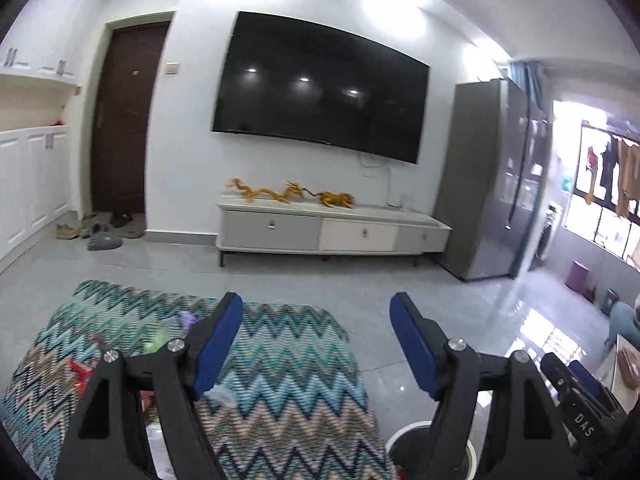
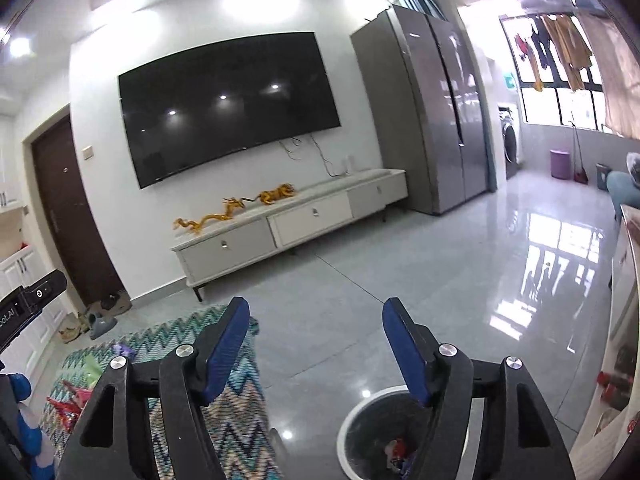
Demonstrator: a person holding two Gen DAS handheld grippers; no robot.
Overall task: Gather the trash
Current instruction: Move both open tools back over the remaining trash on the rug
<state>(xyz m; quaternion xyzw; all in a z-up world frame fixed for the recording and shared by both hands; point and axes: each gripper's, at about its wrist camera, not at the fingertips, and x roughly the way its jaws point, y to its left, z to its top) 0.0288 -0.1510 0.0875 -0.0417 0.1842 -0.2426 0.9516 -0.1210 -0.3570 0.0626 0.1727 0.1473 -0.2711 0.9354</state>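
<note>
Both tongs are raised above the floor and face the wall with the television (image 1: 320, 84).

Left tongs (image 1: 316, 344): blue pads spread wide, nothing between them. Below them lies the zigzag rug (image 1: 280, 380). Trash is scattered on the rug's left part: a red wrapper (image 1: 78, 370), a green scrap (image 1: 158, 340), a purple scrap (image 1: 188, 318) and a pale clear piece (image 1: 222, 396) close under the left pad. Most pieces are partly hidden by the tongs' frame.

Right tongs (image 2: 316, 344): also spread wide, holding nothing. Under the right finger (image 2: 406, 354) stands the round bin (image 2: 360, 420), white rim, dark liner, on the grey tiled floor (image 2: 440, 280) just beside the rug's right edge. Something red and white lies inside the bin; what it is cannot be told.

In the right wrist view the red wrapper (image 2: 64, 404) shows at the rug's near-left, next to the other gripper's body at the left edge.

Background: low TV cabinet (image 1: 332, 232) carrying gold dragon figures (image 1: 292, 194), and a grey refrigerator (image 2: 436, 112) to its right.
</note>
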